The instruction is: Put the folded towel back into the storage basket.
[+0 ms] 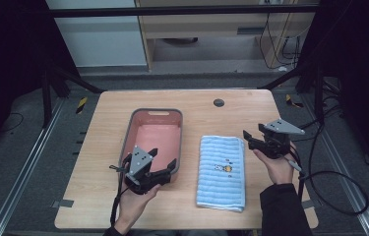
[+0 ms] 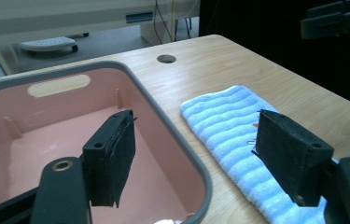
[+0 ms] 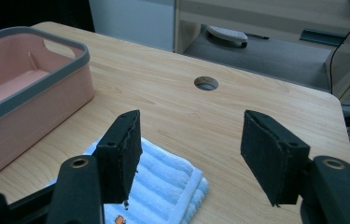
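Observation:
A pink bin (image 1: 155, 112) with a grey rim stands left of centre on the wooden table, and nothing shows inside it. To its right lies a folded blue striped towel (image 1: 221, 172) with a small picture on it. My left gripper (image 1: 163, 158) hovers open at the bin's near right corner. In the left gripper view its jaws (image 2: 196, 116) straddle the bin's right rim (image 2: 130, 74), with the towel (image 2: 228, 126) beyond the right jaw. My right gripper (image 1: 252, 133) stands open beside the towel's far right corner, and nothing sits between its jaws (image 3: 191, 116). The towel (image 3: 163, 182) lies just below them.
A round hole (image 1: 218, 103) is cut in the table behind the towel. The table's right edge (image 1: 290, 147) runs close under the right hand. Cables trail off to the right, dark frame bars stand around the table, and a cabinet stands behind it.

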`<move>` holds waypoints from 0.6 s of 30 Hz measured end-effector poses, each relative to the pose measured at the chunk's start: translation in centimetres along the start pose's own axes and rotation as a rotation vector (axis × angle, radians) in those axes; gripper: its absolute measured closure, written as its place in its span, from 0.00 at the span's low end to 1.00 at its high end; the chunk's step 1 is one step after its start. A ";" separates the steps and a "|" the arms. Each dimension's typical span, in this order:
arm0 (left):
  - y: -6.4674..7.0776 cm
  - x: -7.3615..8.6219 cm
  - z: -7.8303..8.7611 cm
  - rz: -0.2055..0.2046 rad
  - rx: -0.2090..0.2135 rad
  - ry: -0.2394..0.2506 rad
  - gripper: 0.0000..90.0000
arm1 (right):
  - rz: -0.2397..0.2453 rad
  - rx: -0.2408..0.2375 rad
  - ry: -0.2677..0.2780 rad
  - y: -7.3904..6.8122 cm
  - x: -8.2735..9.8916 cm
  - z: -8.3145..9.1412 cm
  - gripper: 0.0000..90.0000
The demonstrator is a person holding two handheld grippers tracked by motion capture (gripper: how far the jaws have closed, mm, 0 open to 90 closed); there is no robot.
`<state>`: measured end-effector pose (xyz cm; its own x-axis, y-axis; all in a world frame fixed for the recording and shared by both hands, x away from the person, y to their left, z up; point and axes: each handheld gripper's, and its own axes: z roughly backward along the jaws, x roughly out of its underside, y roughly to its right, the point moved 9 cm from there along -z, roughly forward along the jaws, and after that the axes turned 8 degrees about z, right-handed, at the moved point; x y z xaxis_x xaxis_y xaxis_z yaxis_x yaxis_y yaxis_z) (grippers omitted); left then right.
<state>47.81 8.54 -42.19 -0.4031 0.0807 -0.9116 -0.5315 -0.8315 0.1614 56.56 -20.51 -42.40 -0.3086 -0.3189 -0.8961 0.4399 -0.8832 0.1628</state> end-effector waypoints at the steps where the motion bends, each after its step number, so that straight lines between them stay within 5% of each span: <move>1: 0.3 0.0 -0.1 -0.001 0.006 0.000 0.32 | 0.000 0.001 -0.001 0.0 0.0 -0.1 0.43; 18: 4.3 2.7 -3.6 -0.030 0.073 -0.074 0.40 | -0.009 -0.007 -0.035 0.2 1.7 -1.5 0.45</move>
<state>47.07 3.18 -45.31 -0.4387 0.1474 -0.8865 -0.5961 -0.7859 0.1643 57.43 -20.69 -44.51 -0.3421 -0.3233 -0.8823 0.4427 -0.8837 0.1521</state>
